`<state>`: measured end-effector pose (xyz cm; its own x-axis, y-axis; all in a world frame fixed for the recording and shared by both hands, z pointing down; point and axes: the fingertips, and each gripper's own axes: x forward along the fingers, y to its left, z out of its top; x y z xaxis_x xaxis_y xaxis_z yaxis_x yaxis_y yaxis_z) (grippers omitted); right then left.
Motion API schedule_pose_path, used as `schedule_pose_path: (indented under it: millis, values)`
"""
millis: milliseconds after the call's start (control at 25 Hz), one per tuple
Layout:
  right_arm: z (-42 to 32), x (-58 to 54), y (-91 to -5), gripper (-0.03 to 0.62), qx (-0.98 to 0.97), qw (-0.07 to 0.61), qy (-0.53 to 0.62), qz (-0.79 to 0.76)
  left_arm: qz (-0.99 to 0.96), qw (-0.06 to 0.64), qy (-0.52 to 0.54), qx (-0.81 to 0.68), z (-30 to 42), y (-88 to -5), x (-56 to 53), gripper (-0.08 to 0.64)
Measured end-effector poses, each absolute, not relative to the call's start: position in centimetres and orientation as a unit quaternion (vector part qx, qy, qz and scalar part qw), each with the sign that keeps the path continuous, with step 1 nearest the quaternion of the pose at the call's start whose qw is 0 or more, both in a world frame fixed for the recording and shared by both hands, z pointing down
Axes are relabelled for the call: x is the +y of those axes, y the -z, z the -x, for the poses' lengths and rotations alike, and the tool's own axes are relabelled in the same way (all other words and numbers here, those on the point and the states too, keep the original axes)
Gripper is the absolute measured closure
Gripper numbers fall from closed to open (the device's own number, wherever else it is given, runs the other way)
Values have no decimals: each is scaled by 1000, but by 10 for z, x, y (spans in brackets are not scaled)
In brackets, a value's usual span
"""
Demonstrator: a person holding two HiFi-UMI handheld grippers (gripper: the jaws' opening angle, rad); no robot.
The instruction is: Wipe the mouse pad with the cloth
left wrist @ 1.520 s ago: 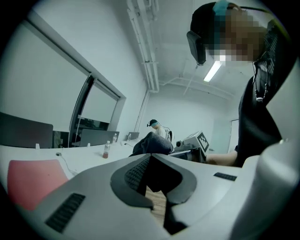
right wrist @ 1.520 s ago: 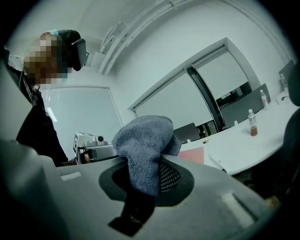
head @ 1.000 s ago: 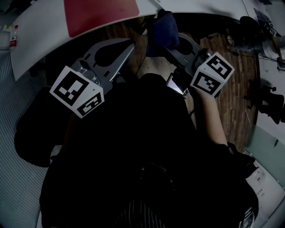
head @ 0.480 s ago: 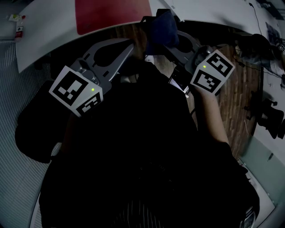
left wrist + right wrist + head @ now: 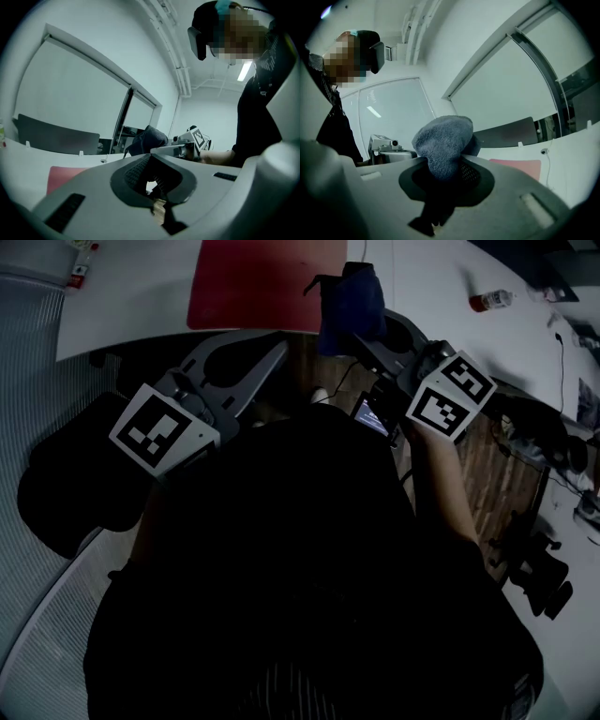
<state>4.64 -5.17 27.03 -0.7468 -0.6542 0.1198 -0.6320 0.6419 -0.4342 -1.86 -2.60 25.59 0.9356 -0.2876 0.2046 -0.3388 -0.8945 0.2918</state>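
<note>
Mouse pad (image 5: 267, 282) is lying ahead-left of the cloth (image 5: 352, 298) I'm clamping in the right gripper (image 5: 364, 334); left gripper (image 5: 278, 346) closed, empty

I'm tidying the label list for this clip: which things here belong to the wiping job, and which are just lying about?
Job: cloth, clamped in the right gripper; red mouse pad on the white table.
Lying about: small bottle on the table; left gripper, shut and empty.
</note>
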Motion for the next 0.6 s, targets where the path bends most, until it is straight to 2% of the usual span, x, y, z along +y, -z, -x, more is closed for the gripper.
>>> schedule_pose_path:
  millis: [360, 600]
  values:
    - [-39, -68, -271, 522, 926, 18, 240, 292, -956, 182, -82, -214, 17, -258, -33, 552]
    - [-34, -59, -286, 522, 920, 46, 272, 277, -946, 247, -95, -186, 9, -276, -17, 552]
